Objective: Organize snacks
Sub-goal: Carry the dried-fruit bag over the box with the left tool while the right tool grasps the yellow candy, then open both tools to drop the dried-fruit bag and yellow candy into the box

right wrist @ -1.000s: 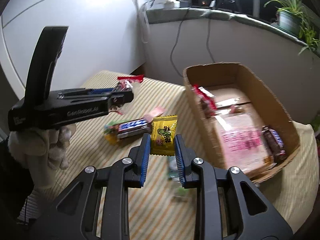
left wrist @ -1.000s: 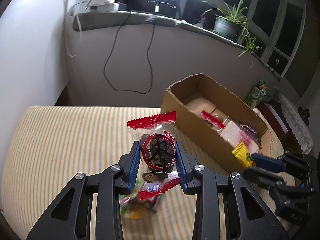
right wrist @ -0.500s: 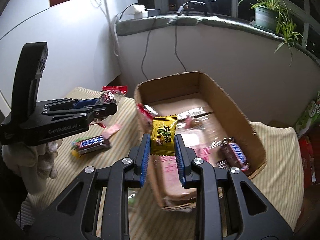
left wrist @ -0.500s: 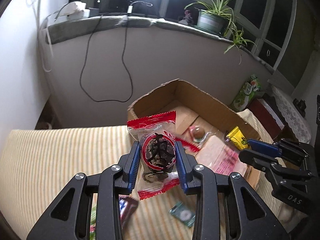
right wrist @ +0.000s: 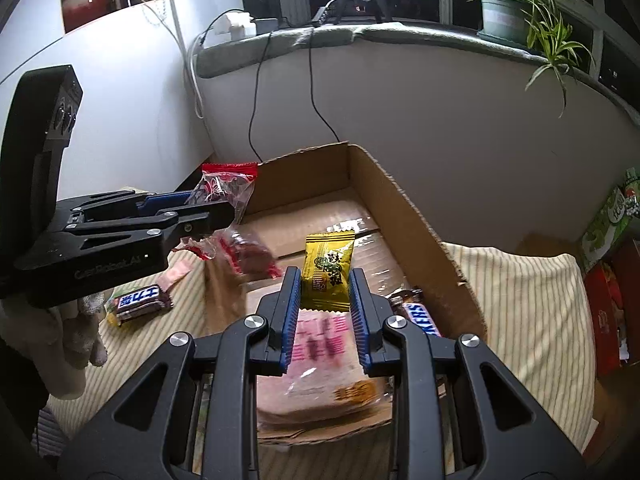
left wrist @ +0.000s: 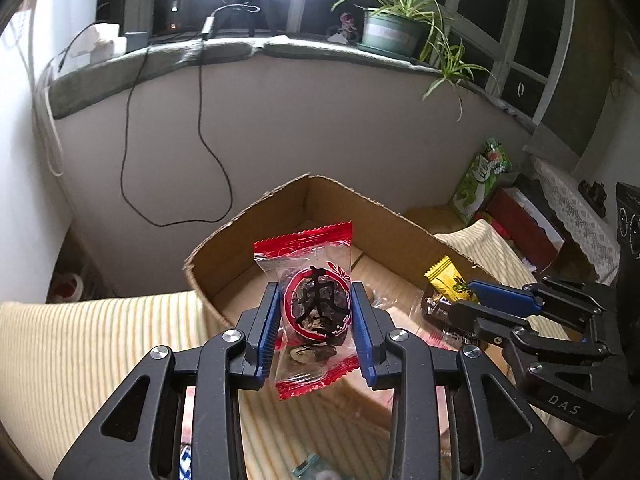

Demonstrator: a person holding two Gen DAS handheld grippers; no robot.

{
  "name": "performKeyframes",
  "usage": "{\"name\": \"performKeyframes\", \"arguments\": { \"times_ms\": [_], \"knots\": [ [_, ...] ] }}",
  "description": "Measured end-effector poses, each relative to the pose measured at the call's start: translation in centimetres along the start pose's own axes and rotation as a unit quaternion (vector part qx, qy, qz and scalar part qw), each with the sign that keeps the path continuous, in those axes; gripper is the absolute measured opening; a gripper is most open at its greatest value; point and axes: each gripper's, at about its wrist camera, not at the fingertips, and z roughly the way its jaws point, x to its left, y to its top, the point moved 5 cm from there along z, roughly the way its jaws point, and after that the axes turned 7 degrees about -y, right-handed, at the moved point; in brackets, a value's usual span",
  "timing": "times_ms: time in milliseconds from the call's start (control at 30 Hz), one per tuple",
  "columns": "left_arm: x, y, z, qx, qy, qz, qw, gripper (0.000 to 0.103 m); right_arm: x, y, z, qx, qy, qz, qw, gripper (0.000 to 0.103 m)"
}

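Left wrist view: left hand-held gripper [left wrist: 316, 326] clamps red date packet [left wrist: 314, 312] by its middle above cardboard box [left wrist: 256, 240]. Right hand-held gripper [right wrist: 325, 310] pinches yellow sachet [right wrist: 328, 270] over box too. Both wrappers look light, crinkly, slippery; grip at bulging centre, not flimsy seams.

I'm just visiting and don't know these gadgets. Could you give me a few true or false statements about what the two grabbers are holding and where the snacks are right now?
1. The left gripper clamps a red-edged clear packet. True.
2. The right gripper is empty. False: it is shut on a yellow packet.
3. The cardboard box has snacks in it. True.
4. A chocolate bar lies on the striped cloth outside the box. True.
5. The potted plant stands inside the box. False: it sits on the window ledge.
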Motion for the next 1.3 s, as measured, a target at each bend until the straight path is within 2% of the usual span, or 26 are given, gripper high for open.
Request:
{"name": "performKeyframes", "arguments": {
  "times_ms": [733, 900, 967, 1033, 1167, 1233, 1300],
  "knots": [
    [-1.5, 0.4, 2.5, 0.021, -0.008, 0.017, 0.9996, 0.033, -2.3, -0.3, 2.4, 0.023, 0.006, 0.020, 1.000, 0.026],
    [-1.6, 0.4, 2.4, 0.019, -0.004, 0.022, 0.9996, 0.044, -2.4, -0.2, 2.5, 0.025, 0.005, 0.022, 0.999, 0.026],
    [-1.6, 0.4, 2.3, 0.017, -0.003, 0.021, 0.9996, 0.047, -2.4, -0.3, 2.4, 0.024, 0.002, 0.022, 0.999, 0.034],
    [-1.6, 0.4, 2.2, 0.016, -0.003, 0.022, 0.9996, 0.048, -2.4, -0.3, 2.1, 0.019, -0.001, 0.022, 1.000, 0.052],
    [-1.7, 0.4, 2.1, 0.015, -0.001, 0.022, 0.9997, 0.054, -2.5, -0.4, 1.7, 0.017, -0.006, 0.020, 1.000, 0.062],
    [-1.7, 0.3, 1.9, 0.012, 0.001, 0.021, 0.9997, 0.059, -2.5, -0.5, 1.5, 0.015, -0.010, 0.019, 1.000, 0.075],
    [-1.6, 0.3, 1.7, 0.011, 0.003, 0.021, 0.9997, 0.064, -2.5, -0.5, 1.2, 0.012, -0.016, 0.019, 1.000, 0.082]
  ]
}}
